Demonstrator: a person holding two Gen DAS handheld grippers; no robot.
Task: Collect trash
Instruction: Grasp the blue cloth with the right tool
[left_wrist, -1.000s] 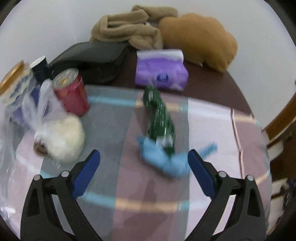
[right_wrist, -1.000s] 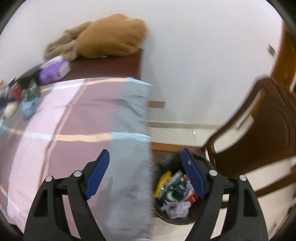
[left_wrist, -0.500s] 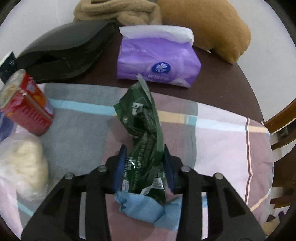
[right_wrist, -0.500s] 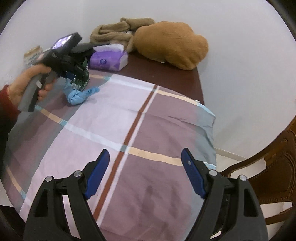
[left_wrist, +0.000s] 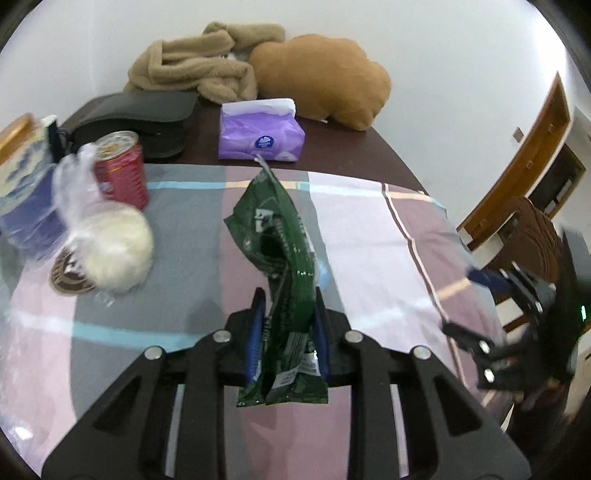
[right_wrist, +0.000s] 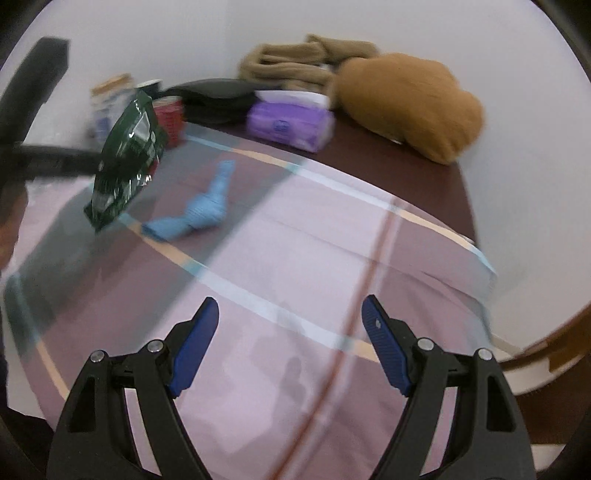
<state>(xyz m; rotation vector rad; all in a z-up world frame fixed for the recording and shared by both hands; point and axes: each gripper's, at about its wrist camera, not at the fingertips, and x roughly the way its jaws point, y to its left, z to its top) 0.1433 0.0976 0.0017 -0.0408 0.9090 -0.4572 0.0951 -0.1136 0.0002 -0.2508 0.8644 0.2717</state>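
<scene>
Left hand-held gripper (left_wrist: 288, 332) has just closed, grasping green snack wrapper (left_wrist: 280, 266), lifted clear of the desk (right_wrist: 314, 258). Right hand-held gripper (right_wrist: 290, 343) released, empty. Left to collect: blue glove (right_wrist: 199, 214) mid-desk, left; likely the plastic-bagged lump (left_wrist: 114, 251), far left.

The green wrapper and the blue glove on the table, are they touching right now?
Apart. The right wrist view shows the green wrapper lifted off the cloth in the left gripper, with tablecloth visible between it and the blue glove.
</scene>
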